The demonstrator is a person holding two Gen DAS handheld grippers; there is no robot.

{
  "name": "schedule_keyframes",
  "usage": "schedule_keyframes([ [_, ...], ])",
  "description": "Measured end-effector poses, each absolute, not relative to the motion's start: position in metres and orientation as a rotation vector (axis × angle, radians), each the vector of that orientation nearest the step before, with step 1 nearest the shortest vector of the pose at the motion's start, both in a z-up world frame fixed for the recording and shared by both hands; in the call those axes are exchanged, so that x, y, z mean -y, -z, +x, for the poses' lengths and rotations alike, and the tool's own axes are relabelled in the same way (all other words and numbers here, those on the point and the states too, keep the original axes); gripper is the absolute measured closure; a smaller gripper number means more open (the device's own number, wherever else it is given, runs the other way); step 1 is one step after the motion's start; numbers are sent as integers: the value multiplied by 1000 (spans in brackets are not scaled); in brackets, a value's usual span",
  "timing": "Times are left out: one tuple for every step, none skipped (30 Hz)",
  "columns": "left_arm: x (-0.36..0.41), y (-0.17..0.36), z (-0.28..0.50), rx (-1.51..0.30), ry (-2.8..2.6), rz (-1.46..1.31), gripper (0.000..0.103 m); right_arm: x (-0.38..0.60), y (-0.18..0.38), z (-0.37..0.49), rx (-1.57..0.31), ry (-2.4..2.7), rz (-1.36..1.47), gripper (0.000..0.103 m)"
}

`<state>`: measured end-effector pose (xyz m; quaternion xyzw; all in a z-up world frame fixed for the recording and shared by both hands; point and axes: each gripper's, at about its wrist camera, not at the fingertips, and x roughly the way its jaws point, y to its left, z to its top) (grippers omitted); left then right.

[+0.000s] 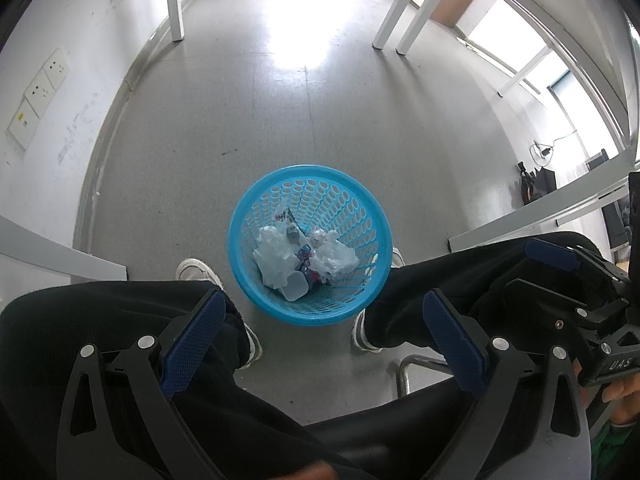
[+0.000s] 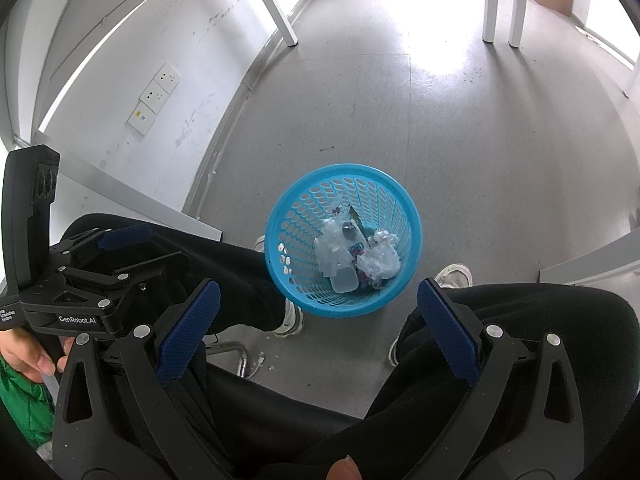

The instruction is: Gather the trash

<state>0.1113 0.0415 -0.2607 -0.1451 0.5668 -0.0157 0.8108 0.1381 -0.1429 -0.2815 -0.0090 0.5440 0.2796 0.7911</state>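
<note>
A blue perforated trash basket stands on the grey floor between the seated person's feet; it also shows in the right wrist view. Inside lie crumpled white plastic bags, a clear plastic cup and small wrappers. My left gripper is open and empty, held above the person's knees, short of the basket. My right gripper is open and empty at about the same height. Each gripper shows in the other's view: the right, the left.
The person's black-trousered legs and white shoes flank the basket. White table legs stand far back, and table edges run at both sides. A white wall with sockets is at left. A chrome chair frame sits below.
</note>
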Motion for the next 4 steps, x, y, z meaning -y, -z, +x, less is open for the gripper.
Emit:
schedule_keyframes([
  [-42,261,111,-1212,34,-310,6,142,282,138,-1171,-601,-20,9],
  [-42,261,111,-1211,34,-310,6,143,281,138,-1171,-602,-19,9],
  [-42,261,111,-1211,34,-311,6,143,281,138,-1171,-602,-19,9],
  [-42,261,111,-1211,35,-310,6,143,282,138,-1171,-602,-18,9],
])
